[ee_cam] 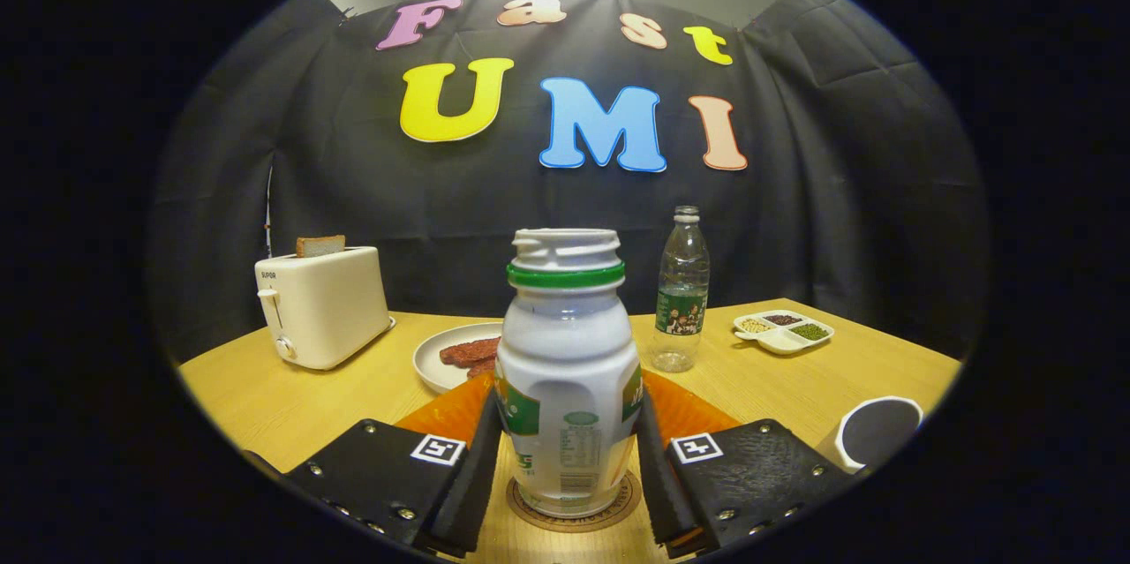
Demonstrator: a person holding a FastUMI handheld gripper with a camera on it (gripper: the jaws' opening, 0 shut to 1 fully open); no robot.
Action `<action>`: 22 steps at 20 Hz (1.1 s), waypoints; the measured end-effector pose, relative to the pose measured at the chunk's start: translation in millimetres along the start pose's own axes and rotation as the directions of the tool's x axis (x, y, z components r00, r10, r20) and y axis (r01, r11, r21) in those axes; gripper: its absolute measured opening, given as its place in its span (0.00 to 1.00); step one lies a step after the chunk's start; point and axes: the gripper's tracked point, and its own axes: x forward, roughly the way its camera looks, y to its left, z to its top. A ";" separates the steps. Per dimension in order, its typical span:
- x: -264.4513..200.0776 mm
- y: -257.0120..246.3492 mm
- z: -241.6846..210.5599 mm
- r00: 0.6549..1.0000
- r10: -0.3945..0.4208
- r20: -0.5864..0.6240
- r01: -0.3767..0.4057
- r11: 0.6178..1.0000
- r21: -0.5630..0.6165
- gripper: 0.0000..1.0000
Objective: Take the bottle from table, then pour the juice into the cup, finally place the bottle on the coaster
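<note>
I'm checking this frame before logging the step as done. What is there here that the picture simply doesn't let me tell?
- Coaster: mostly hidden under the bottle; gripper view.
- Gripper: fingers flank the bottle; whether they press it is unclear.
- Cup: cut off low; its inside is too dark to show juice.
- Orange mat: largely covered by the gripper and bottle.
- Plate: partly behind the bottle.

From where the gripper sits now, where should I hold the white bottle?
Hold the white bottle at its waist, level, from the near side. It stands upright on the coaster, and the gripper jaws already flank its narrowed middle, seemingly touching both sides. The green-ringed neck is narrower and higher.
</note>
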 end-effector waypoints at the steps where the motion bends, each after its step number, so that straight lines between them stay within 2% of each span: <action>1: -0.1 0.1 -0.6 1.000 0.005 0.003 -0.005 1.000 -0.003 0.70; 6: -1.7 0.2 0.5 1.000 0.010 0.007 -0.010 1.000 -0.008 0.70; 7: -0.6 -1.2 0.6 1.000 0.004 0.005 -0.004 1.000 -0.009 0.76; 8: -2.2 -3.7 0.7 1.000 -0.007 0.001 0.007 1.000 -0.013 0.77; 10: -7.9 -2.0 12.9 1.000 -0.003 0.031 0.003 1.000 -0.016 0.85; 11: -10.7 -0.8 22.4 0.998 0.004 0.059 -0.003 1.000 -0.010 0.97; 12: -13.6 0.8 33.1 0.996 0.013 0.090 -0.014 1.000 0.005 0.99; 17: -34.7 5.0 86.9 0.978 0.047 0.203 -0.061 0.996 0.062 0.98; 22: -61.7 7.6 141.4 0.957 0.061 0.284 -0.072 0.997 0.030 0.98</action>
